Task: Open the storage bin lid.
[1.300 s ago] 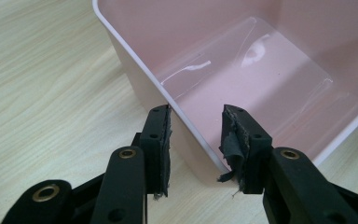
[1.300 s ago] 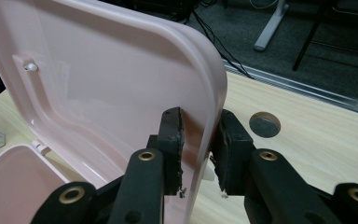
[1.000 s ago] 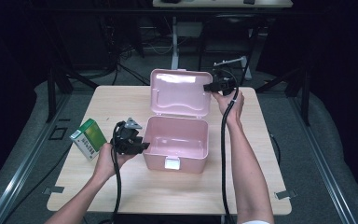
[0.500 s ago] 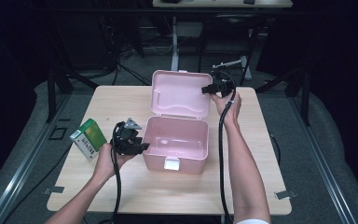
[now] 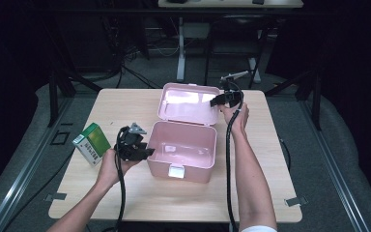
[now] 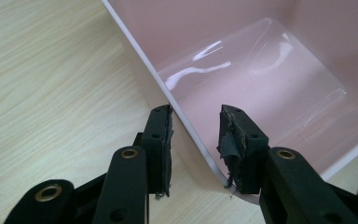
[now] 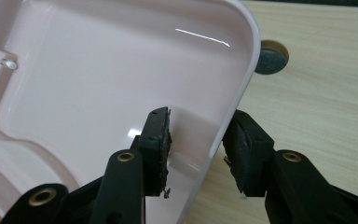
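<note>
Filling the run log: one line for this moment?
left gripper: shut on pink box wall | right gripper: jaws just opening, lid rim between | green carton: on table, untouched

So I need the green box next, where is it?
In the high view the green box stands near the table's left edge, just left of the left gripper, which is at the pink box.
</note>
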